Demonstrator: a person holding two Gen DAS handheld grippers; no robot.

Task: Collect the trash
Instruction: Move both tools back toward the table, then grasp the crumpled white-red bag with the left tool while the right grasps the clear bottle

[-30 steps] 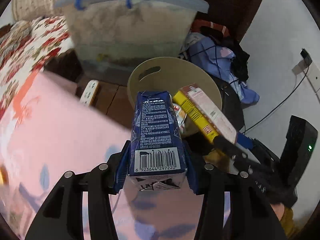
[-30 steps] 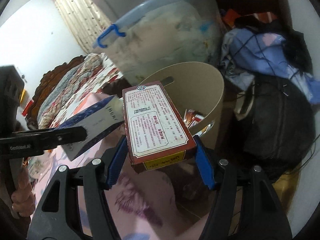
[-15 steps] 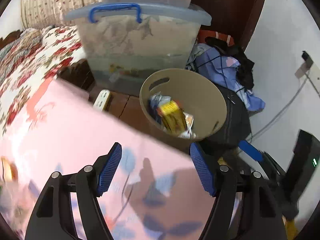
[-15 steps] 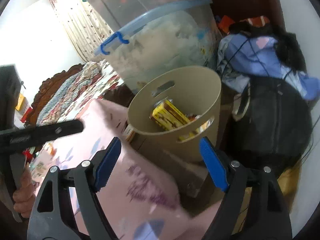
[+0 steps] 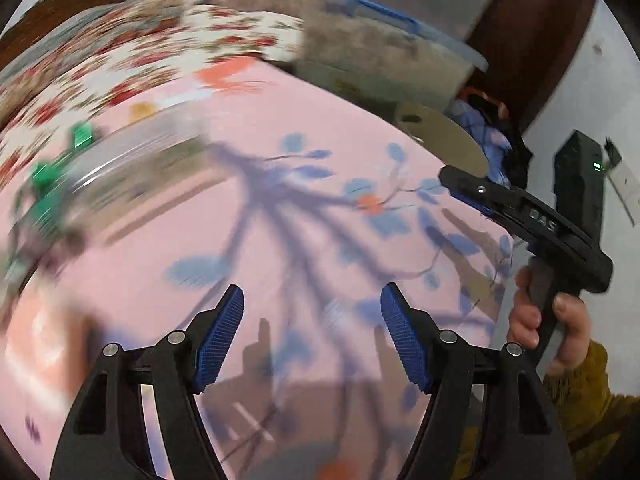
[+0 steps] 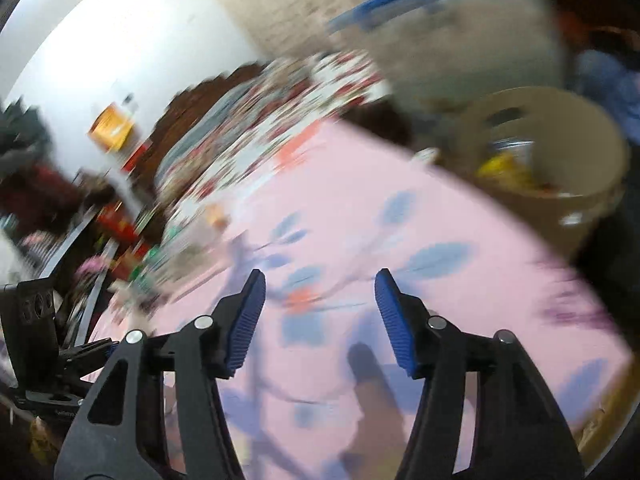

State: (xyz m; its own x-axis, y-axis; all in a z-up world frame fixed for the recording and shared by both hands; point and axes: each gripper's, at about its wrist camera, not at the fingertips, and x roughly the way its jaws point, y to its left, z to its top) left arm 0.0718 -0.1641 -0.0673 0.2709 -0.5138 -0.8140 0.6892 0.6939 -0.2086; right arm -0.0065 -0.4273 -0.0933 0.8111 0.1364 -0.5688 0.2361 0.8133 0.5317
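The tan trash bin (image 6: 576, 200) stands beyond the far edge of the pink floral tabletop (image 6: 400, 208); yellow packaging (image 6: 506, 168) lies inside. The left wrist view shows only the bin's rim. Left gripper (image 5: 312, 320) and right gripper (image 6: 320, 304): jaws wide, holding nothing. Only the left view shows the right hand (image 5: 560, 320) on its handle.

We look from the left wrist low over the pink floral sheet (image 5: 320, 208), facing the tan bin (image 5: 444, 140) far off at right; from the right wrist, similarly near the sheet (image 6: 400, 240), with the bin (image 6: 560, 200) seemingly closer, though blur hampers us; both views share these
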